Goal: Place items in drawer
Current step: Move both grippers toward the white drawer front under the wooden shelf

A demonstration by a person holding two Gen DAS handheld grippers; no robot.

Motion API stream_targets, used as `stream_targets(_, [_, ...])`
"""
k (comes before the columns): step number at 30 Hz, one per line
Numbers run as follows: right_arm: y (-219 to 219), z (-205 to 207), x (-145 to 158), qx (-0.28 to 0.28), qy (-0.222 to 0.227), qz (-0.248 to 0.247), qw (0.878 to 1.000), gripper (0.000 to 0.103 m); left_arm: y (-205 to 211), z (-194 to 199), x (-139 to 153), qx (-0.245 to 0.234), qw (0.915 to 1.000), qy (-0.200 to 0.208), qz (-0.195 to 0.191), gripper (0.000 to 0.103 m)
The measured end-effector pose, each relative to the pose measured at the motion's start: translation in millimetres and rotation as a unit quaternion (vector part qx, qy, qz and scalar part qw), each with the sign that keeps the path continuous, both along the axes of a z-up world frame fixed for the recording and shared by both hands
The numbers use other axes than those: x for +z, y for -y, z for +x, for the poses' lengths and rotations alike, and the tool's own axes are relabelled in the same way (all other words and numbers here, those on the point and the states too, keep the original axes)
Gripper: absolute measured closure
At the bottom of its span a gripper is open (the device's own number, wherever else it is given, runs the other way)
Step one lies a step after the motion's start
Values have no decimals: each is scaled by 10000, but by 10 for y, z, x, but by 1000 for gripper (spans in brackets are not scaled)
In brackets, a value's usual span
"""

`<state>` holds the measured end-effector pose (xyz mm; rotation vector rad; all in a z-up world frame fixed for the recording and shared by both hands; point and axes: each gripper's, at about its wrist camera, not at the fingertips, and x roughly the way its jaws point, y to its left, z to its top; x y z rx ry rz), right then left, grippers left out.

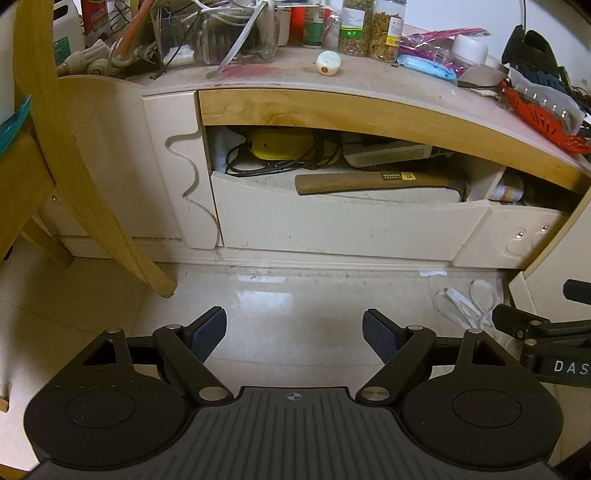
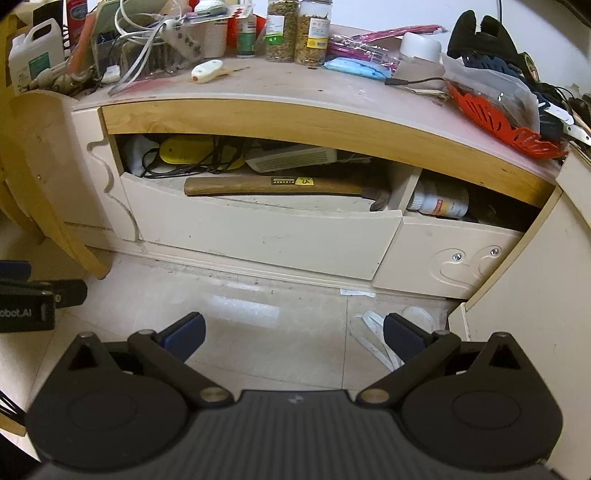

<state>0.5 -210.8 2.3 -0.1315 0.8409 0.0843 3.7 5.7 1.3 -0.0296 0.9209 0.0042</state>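
Note:
A cream drawer (image 1: 343,221) (image 2: 258,236) stands pulled open under the desk top. In it lie a wooden-handled hammer (image 1: 373,181) (image 2: 280,184), a yellow device (image 1: 280,144) (image 2: 192,149) with black cables and a white box (image 1: 388,154) (image 2: 291,159). A second open drawer (image 2: 454,254) to the right holds a white bottle (image 2: 441,203). My left gripper (image 1: 294,336) is open and empty, low above the floor in front of the drawer. My right gripper (image 2: 294,338) is open and empty too.
The desk top (image 1: 388,83) (image 2: 314,88) carries jars (image 1: 369,26) (image 2: 299,29), a small white bottle (image 1: 328,62) (image 2: 206,71), a blue mask (image 1: 426,66), an orange strainer (image 2: 498,118) and cables. A wooden chair leg (image 1: 92,206) stands left. White slippers (image 2: 376,332) lie on the tiled floor.

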Motion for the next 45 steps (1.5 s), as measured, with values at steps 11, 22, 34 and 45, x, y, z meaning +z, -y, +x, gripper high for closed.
stream_targets(11, [10,155,-33,-134,11,2,9999,0,-8,127,-64,-95,9999,53,93,22])
stream_targets(22, [54,459,-157,-361,116,100,9992,0,-2,335,-218,-167,9996,167,130,22])
stream_targets(34, [78,769,-310,-356,161,91,9992,0,8,608,-409,-216,9989,306,268,22])
stream_targets(45, [82,1068,-433,-318,196,9,9993,0,-14,976,-558,-217,9984,360,386,22])
